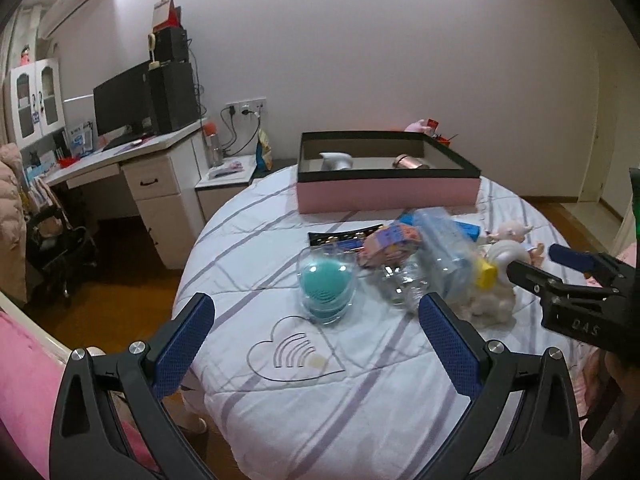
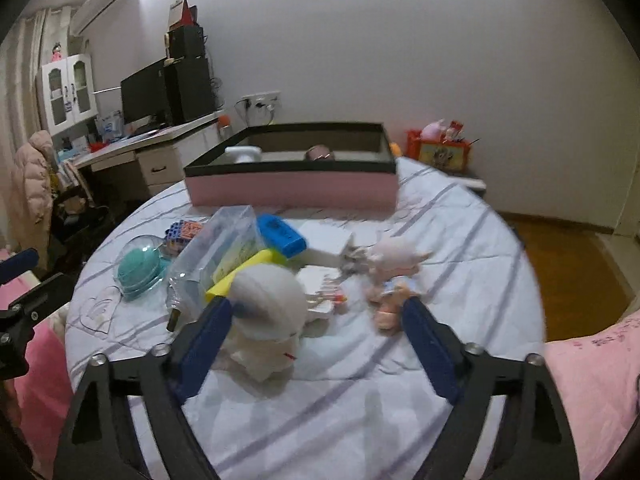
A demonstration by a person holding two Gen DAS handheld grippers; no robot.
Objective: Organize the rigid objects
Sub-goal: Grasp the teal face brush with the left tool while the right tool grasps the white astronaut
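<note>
A round bed spread with a white sheet with lavender stripes point(image 1: 328, 412) carries the clutter. At its far edge, toward twelve o'clock, sits the long pink cardboard box with a black rim point(image 1: 388, 194), and inside it lie a white plastic nozzle-shaped piece point(image 1: 336, 161) and a copper-coloured metal cylinder point(image 1: 410, 162).

The left gripper point(image 1: 316, 312) hangs with its jaws spread wide and nothing between them. Just ahead of it, at twelve o'clock, stands a clear glass cup holding a teal ribbed ball point(image 1: 326, 288) — beside a crumpled clear plastic bag point(image 1: 436, 256) at one o'clock and a flat clear heart-shaped plaque point(image 1: 294, 354) nearer in.

The right gripper point(image 2: 316, 312) stands partly open, gripping nothing. A white plush toy point(image 2: 268, 308) lies against the blue pad of its left finger point(image 2: 208, 340); whether they touch is unclear. A small pink-haired doll point(image 2: 394, 276) lies at one o'clock — and a blue plastic block point(image 2: 280, 234) further back at eleven.
</note>
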